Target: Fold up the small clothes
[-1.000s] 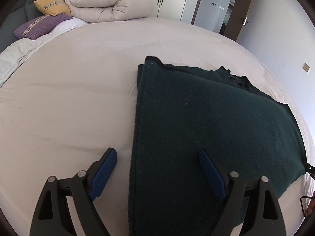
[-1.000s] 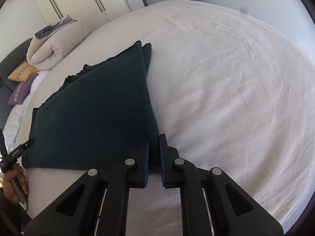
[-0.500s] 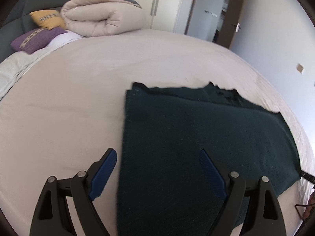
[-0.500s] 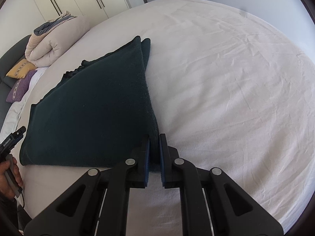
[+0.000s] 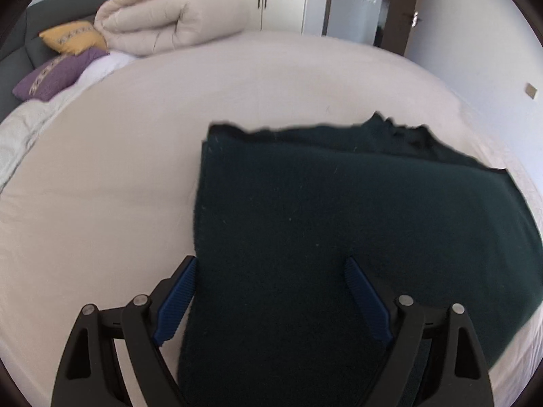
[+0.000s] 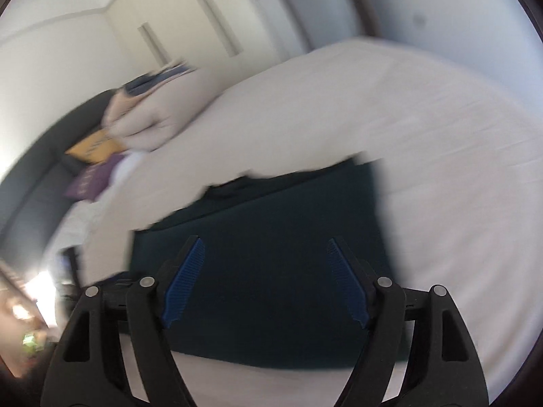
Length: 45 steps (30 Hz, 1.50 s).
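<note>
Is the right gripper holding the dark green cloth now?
No, the right gripper is wide open above the dark green cloth, its pads clear of it.

Dark green cloth [image 5: 339, 210] on a pale beige sheet [image 5: 118, 176]; yellow cushion [image 5: 73, 37] and purple cushion [image 5: 57, 76], each with a patterned band; beige duvet [image 5: 169, 23].

Ahead of me: a rolled beige duvet [image 5: 169, 20] beside yellow [image 5: 73, 37] and purple cushions [image 5: 57, 76] at a white-sheeted bed's [image 5: 118, 176] dark headboard [image 5: 40, 23].
</note>
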{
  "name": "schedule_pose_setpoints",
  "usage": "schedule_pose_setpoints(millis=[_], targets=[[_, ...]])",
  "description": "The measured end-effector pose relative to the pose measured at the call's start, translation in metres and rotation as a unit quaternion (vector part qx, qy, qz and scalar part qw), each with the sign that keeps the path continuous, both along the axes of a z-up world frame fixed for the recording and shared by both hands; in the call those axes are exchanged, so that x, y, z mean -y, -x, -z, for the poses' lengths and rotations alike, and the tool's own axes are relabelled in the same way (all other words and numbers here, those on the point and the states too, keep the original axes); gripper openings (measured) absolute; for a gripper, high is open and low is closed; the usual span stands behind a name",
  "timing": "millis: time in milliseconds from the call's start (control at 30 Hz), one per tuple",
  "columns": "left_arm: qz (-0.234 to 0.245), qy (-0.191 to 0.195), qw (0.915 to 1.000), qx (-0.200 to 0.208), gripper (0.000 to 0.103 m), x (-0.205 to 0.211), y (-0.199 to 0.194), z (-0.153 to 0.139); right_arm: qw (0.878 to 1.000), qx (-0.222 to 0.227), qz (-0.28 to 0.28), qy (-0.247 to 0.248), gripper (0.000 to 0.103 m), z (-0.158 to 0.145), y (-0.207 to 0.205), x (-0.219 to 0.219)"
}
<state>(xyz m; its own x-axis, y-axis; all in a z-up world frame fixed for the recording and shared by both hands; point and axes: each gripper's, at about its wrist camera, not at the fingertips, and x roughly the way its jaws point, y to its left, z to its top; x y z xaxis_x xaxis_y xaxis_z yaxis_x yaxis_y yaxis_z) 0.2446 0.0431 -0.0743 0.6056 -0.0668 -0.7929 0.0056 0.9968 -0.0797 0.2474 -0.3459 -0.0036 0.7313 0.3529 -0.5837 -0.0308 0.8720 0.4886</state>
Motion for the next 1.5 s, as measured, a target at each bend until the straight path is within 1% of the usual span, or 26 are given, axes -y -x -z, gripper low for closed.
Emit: schedule_pose_setpoints(millis=[33, 100, 167, 200, 267, 367, 467, 500, 533, 567, 600, 700, 767, 800, 867, 933, 1000, 1067, 1100, 1133, 1167, 1200, 1300, 1367, 1400, 1500], targets=[[-0.004, 0.008, 0.9999, -0.004, 0.092, -0.002, -0.003, 0.003, 0.999, -0.006, -0.022, -0.025, 0.075, 0.008, -0.017, -0.012], [-0.005, 0.019, 0.9997, -0.015, 0.095, -0.005, -0.008, 0.008, 0.997, -0.038, -0.040, -0.046, 0.075, 0.029, -0.051, -0.036], [-0.002, 0.014, 0.9998, -0.017, 0.097, -0.005, -0.009, 0.009, 0.992, -0.076, -0.063, -0.083, 0.075, 0.053, -0.081, -0.051], [-0.001, 0.010, 0.9998, -0.017, 0.098, -0.004, -0.009, 0.010, 0.989, -0.090, -0.066, -0.097, 0.075, 0.065, -0.093, -0.054], [0.000, 0.008, 0.9998, -0.017, 0.098, -0.004, -0.009, 0.011, 0.989, -0.099, -0.043, -0.103, 0.072, 0.082, -0.103, -0.049], [-0.002, 0.009, 0.9999, -0.014, 0.100, -0.003, -0.008, 0.013, 0.986, -0.064, -0.020, -0.150, 0.071, 0.087, -0.092, -0.025], [-0.003, 0.008, 0.9999, -0.012, 0.101, -0.005, -0.005, 0.013, 0.987, -0.043, 0.016, -0.153, 0.071, 0.087, -0.078, 0.011], [-0.003, 0.009, 0.9999, -0.012, 0.101, -0.006, -0.005, 0.013, 0.986, -0.038, 0.039, -0.155, 0.071, 0.089, -0.071, 0.027], [-0.003, 0.010, 0.9999, -0.012, 0.101, -0.005, -0.005, 0.013, 0.984, -0.030, 0.052, -0.169, 0.069, 0.091, -0.066, 0.041], [-0.003, 0.010, 0.9999, -0.013, 0.101, -0.006, -0.005, 0.013, 0.980, -0.022, 0.070, -0.187, 0.063, 0.093, -0.058, 0.058], [-0.003, 0.011, 0.9999, -0.013, 0.101, -0.006, -0.005, 0.013, 0.977, -0.022, 0.090, -0.191, 0.058, 0.093, -0.051, 0.069], [-0.003, 0.012, 0.9998, -0.013, 0.101, -0.007, -0.005, 0.013, 0.973, -0.014, 0.135, -0.184, 0.059, 0.086, -0.034, 0.090], [-0.004, 0.013, 0.9998, -0.013, 0.103, -0.008, -0.005, 0.014, 0.975, -0.019, 0.148, -0.167, 0.061, 0.077, -0.025, 0.088], [-0.005, 0.014, 0.9998, -0.013, 0.103, -0.009, -0.005, 0.015, 0.977, -0.016, 0.134, -0.164, 0.062, 0.073, -0.024, 0.080], [-0.007, 0.015, 0.9998, -0.014, 0.103, -0.009, -0.006, 0.015, 0.983, -0.009, 0.077, -0.164, 0.062, 0.065, -0.025, 0.052], [-0.006, 0.015, 0.9998, -0.014, 0.103, -0.009, -0.006, 0.014, 0.988, -0.015, 0.014, -0.154, 0.062, 0.063, -0.031, 0.019], [-0.006, 0.017, 0.9997, -0.015, 0.103, -0.010, -0.005, 0.014, 0.986, -0.030, -0.048, -0.158, 0.062, 0.071, -0.039, -0.015], [-0.006, 0.024, 0.9996, -0.017, 0.103, -0.012, -0.005, 0.013, 0.983, -0.070, -0.076, -0.153, 0.062, 0.089, -0.048, -0.033], [-0.006, 0.030, 0.9994, -0.018, 0.103, -0.014, -0.005, 0.012, 0.982, -0.097, -0.073, -0.144, 0.062, 0.101, -0.053, -0.036], [-0.005, 0.037, 0.9991, -0.017, 0.103, -0.018, -0.003, 0.011, 0.981, -0.106, -0.066, -0.148, 0.061, 0.110, -0.053, -0.032], [-0.005, 0.040, 0.9990, -0.018, 0.103, -0.021, -0.001, 0.010, 0.979, -0.094, -0.063, -0.167, 0.060, 0.113, -0.050, -0.024], [-0.008, 0.041, 0.9989, -0.020, 0.102, -0.025, 0.003, 0.009, 0.980, -0.083, -0.049, -0.173, 0.059, 0.112, -0.045, -0.012], [-0.037, 0.065, 0.9970, -0.017, 0.099, -0.047, 0.020, 0.002, 0.984, -0.072, 0.003, -0.164, 0.060, 0.105, -0.025, 0.028], [-0.069, 0.097, 0.9928, -0.009, 0.098, -0.069, 0.035, -0.004, 0.985, -0.060, 0.033, -0.161, 0.062, 0.093, -0.011, 0.051], [-0.082, 0.121, 0.9892, -0.004, 0.098, -0.081, 0.042, -0.006, 0.985, -0.052, 0.039, -0.159, 0.062, 0.088, -0.005, 0.058], [-0.107, 0.181, 0.9775, -0.016, 0.098, -0.112, 0.055, -0.002, 0.984, -0.046, 0.033, -0.169, 0.067, 0.082, 0.001, 0.063]])
